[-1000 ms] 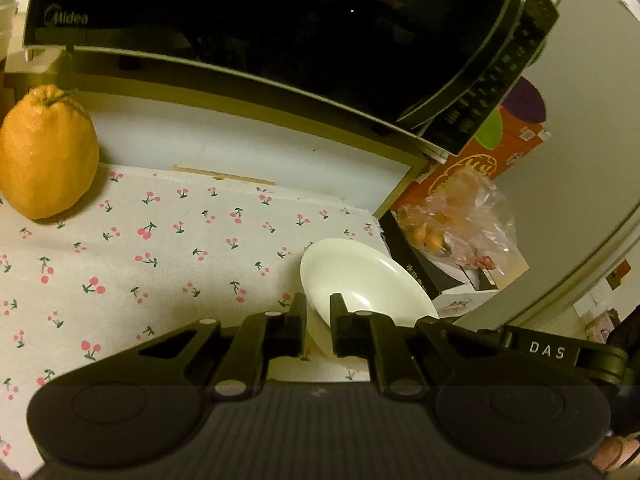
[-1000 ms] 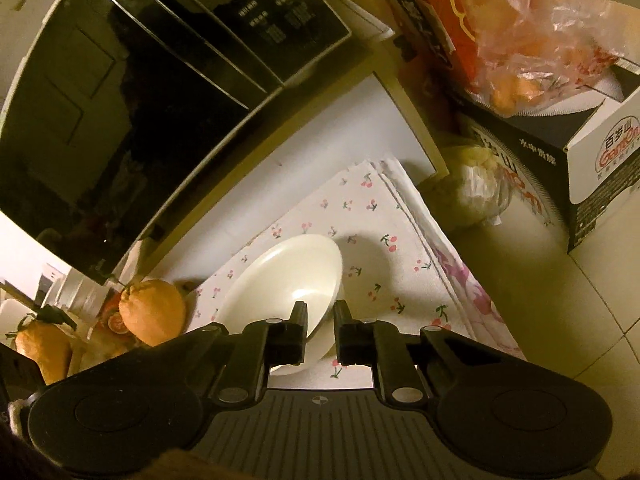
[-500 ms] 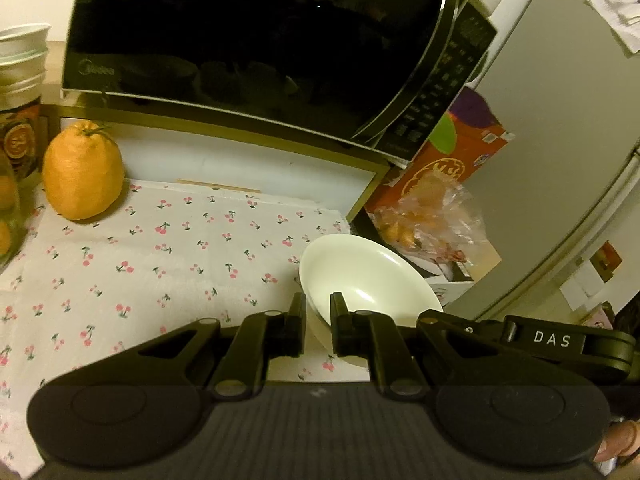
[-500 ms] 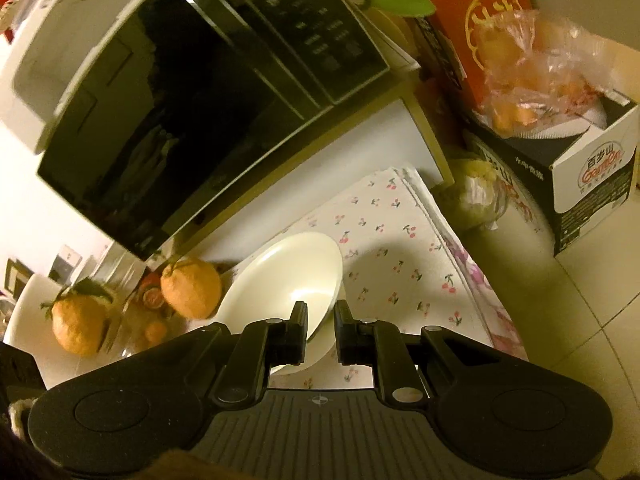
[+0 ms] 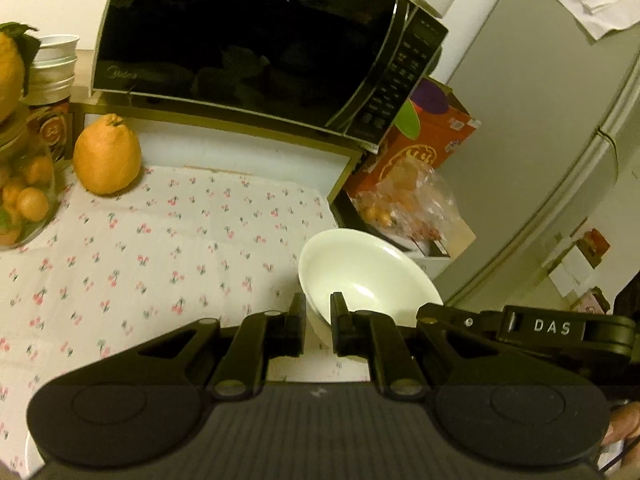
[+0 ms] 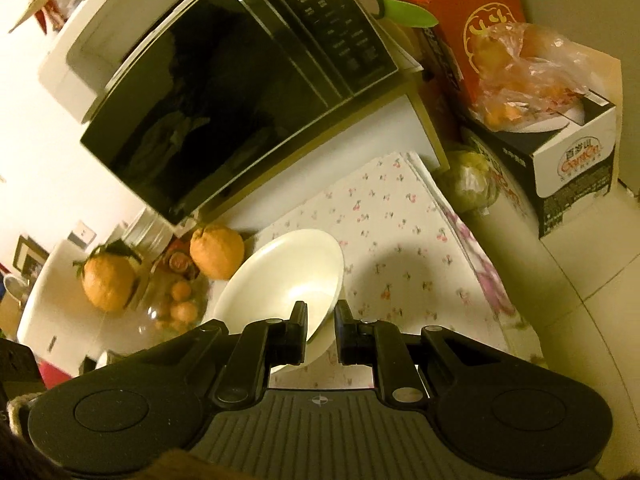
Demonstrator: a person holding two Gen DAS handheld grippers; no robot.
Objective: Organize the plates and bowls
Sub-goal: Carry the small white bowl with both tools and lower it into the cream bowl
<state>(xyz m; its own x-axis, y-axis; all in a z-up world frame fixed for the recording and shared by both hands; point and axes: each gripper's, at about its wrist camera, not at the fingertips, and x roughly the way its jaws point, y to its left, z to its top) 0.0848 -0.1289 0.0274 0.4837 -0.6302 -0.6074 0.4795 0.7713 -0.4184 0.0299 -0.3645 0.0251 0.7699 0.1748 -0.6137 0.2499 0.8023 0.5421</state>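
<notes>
A white bowl (image 5: 366,276) is held in the air above the cherry-print cloth (image 5: 160,248). My left gripper (image 5: 318,314) is shut on its near-left rim. My right gripper (image 6: 321,320) is shut on the rim of the same bowl (image 6: 288,280), seen from the other side and tilted. The right gripper's black body with the "DAS" label (image 5: 552,326) shows at the right of the left wrist view. The bowl's underside is hidden.
A black microwave (image 5: 256,40) stands on a shelf at the back. An orange fruit (image 5: 107,156) sits at the cloth's far left, by a glass jar of small oranges (image 5: 24,200). Boxes and a plastic bag of fruit (image 5: 404,200) sit to the right, with a fridge (image 5: 560,120) beyond.
Both grippers have lifted and drawn back with the bowl; the cloth, the fruit and the microwave now look farther away. Both stay shut on the bowl's rim.
</notes>
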